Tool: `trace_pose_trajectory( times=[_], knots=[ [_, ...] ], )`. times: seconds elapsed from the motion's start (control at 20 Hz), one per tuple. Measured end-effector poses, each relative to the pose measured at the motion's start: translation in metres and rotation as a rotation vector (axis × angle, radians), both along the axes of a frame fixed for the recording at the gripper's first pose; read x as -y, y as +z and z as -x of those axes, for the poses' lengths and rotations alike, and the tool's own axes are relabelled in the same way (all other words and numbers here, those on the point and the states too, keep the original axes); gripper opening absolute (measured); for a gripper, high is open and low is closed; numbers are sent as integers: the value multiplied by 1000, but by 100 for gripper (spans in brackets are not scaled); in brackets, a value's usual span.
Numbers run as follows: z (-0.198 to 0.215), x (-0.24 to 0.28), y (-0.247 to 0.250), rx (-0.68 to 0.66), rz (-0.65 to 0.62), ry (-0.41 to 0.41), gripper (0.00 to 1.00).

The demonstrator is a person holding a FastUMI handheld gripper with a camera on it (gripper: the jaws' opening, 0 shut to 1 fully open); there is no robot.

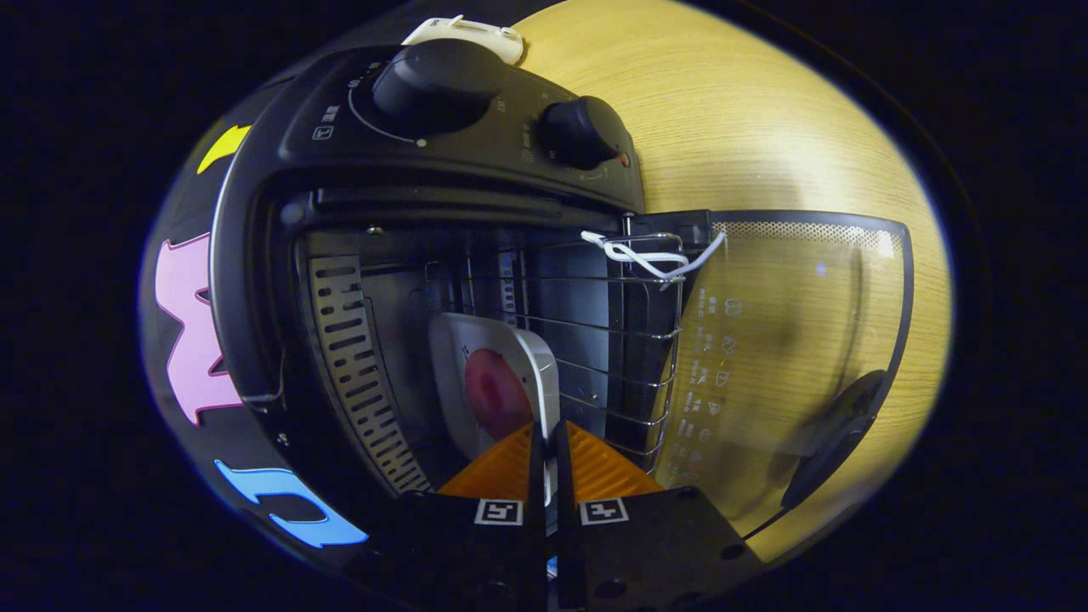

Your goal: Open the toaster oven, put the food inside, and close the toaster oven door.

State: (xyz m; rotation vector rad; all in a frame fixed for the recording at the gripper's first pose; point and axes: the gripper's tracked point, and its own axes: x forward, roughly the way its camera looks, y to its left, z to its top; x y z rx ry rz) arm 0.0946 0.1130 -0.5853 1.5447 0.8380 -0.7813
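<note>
Presently the gripper (548, 442) sits at the mouth of the toaster oven (255, 280), its 2 fingers drawn almost together with only a thin slit between them. That slit holds the near rim of a white plate (531, 353), so I judge the gripper to be pinching the plate edge; actual pad contact is hidden by the fingers themselves.

Directly ahead, at 12 o'clock from the fingertips, the plate runs away into the cavity with its long axis in line with the fingers. On it lies the food (495, 393), a reddish round piece, at about 11 o'clock from the tips and just beyond them. The plate rests on the wire rack (595, 331) and lies already inside the oven walls.

At 10 o'clock is a slotted side panel (357, 365). At 2 o'clock the glass door (790, 340) stands fully open, and through it the wooden worktop (722, 110) shows. The door handle (837, 438) lies at 3 o'clock from the gripper, well apart from it. 2 knobs (438, 81) sit at 12 o'clock beyond the cavity, and a white cord (650, 255) is looped on the rack corner.

Judgement: loading is nearly complete. The coming move turns on releasing straight back along the plate's axis, then swinging toward 3 o'clock for the handle. Risk: dragging the plate out on withdrawal.
</note>
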Motion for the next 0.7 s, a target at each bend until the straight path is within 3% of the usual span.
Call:
trace_pose_trajectory(
  times=[0.1, 0.25, 0.4, 0.45, 0.5, 0.55, 0.7],
  knots=[
    [-5, -3, -4, 15, -21, -4, 10],
    [4, -1, 5, 5, 7, 31, 21],
    [18, -4, 18, 18, 12, 117, 38],
    [26, -6, 26, 30, 24, 187, 45],
    [32, -8, 35, 52, 54, 273, 60],
    [34, -5, 44, 72, 98, 363, 60],
    [60, 0, 74, 116, 250, 590, 99]
  ],
)
